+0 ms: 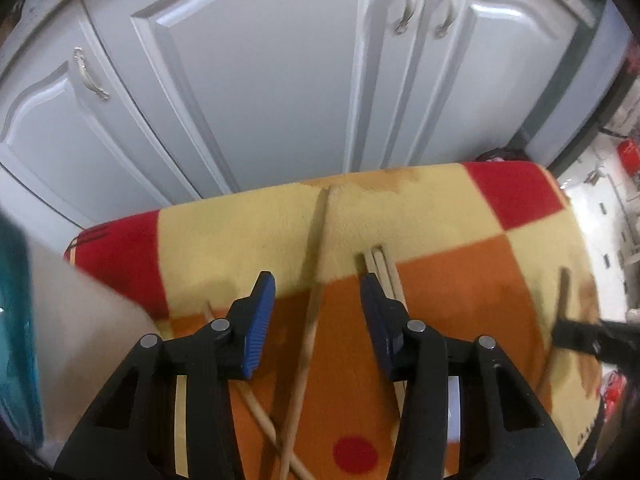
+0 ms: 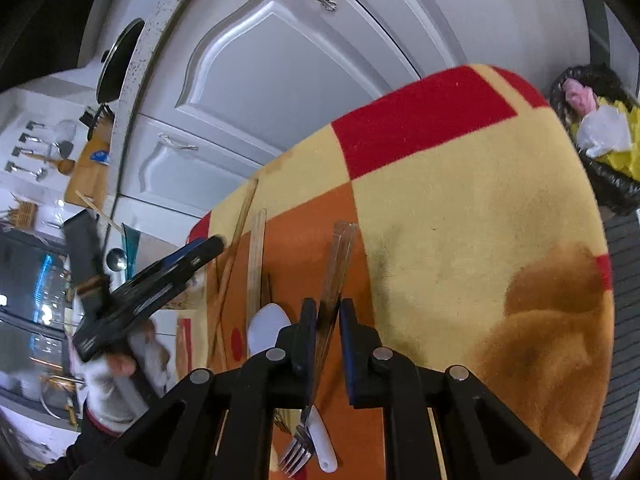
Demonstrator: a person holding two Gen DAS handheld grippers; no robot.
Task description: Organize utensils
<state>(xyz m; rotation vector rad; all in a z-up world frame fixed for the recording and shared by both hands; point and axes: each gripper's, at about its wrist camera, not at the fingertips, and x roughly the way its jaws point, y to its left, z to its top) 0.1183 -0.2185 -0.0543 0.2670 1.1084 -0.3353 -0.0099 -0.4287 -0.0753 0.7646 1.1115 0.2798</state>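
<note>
Two handheld grippers work over a plush blanket [image 1: 440, 216] checked in red, yellow and orange, spread in front of white kitchen cabinet doors [image 1: 256, 80] with metal handles. In the left wrist view, the left gripper [image 1: 318, 304] has its blue-padded jaws spread wide apart and holding nothing; a long wooden chopstick [image 1: 316, 280] lies on the blanket between them, running away from the camera. A second wooden chopstick [image 1: 256, 404] crosses under it near the bottom of the view, and a pair of light wooden chopsticks [image 1: 384, 270] lies just beside the right-hand finger. At the far right edge of that view the tip of the other gripper appears, blurred, at a darker stick. In the right wrist view, the right gripper [image 2: 326, 320] has its jaws drawn close around a pair of dark brown chopsticks [image 2: 338, 260], which pass between the pads; whether the pads actually press on them cannot be told. A metal fork [image 2: 298, 452] and a white plastic spoon [image 2: 268, 324] lie on the blanket beneath this gripper. To the left, a gloved hand [image 2: 116, 376] holds the left gripper. A black-lined waste bin [image 2: 600, 136] stands beyond the blanket at upper right
</note>
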